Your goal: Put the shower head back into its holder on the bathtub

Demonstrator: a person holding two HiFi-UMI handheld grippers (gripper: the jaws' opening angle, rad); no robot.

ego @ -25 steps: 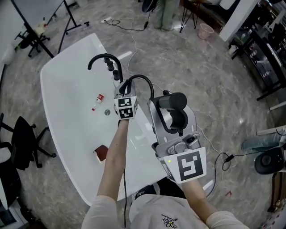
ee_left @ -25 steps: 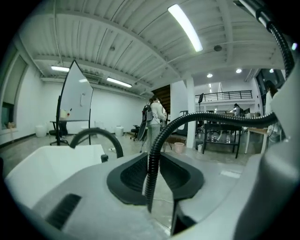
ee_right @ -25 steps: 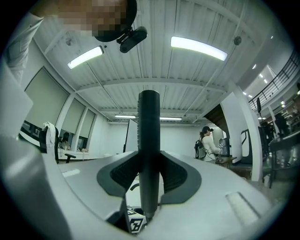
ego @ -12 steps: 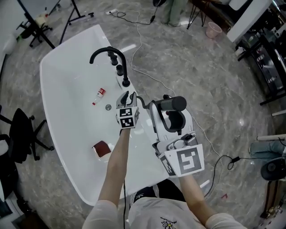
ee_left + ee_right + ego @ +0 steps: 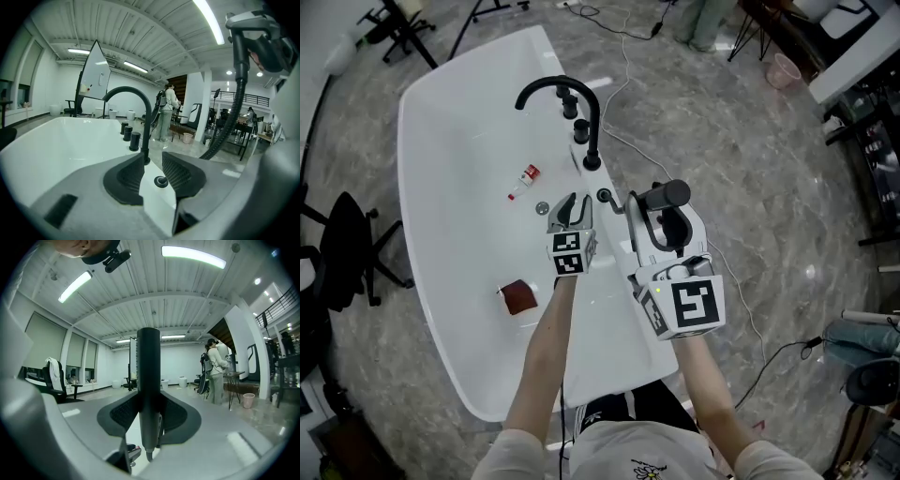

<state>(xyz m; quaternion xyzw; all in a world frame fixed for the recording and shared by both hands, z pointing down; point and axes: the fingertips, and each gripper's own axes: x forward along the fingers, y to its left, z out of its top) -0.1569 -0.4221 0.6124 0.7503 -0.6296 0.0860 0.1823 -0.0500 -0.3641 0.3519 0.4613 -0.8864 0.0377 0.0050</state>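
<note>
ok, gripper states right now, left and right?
Left gripper: open, jaws have just been opening, nothing between them.
Right gripper: jaws shut on the shower head handle.

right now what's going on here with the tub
A person works over the tub with two grippers. The right gripper is shut on the shower head. The left gripper is open and empty, its jaws having just been opening, with the holder just ahead on the rim. The shower head is not yet in.

On the bathtub [image 5: 441,234] rim, the holder [image 5: 604,196] sits just beside the faucet [image 5: 594,131] — a bottle [image 5: 525,176] lies inside.
</note>
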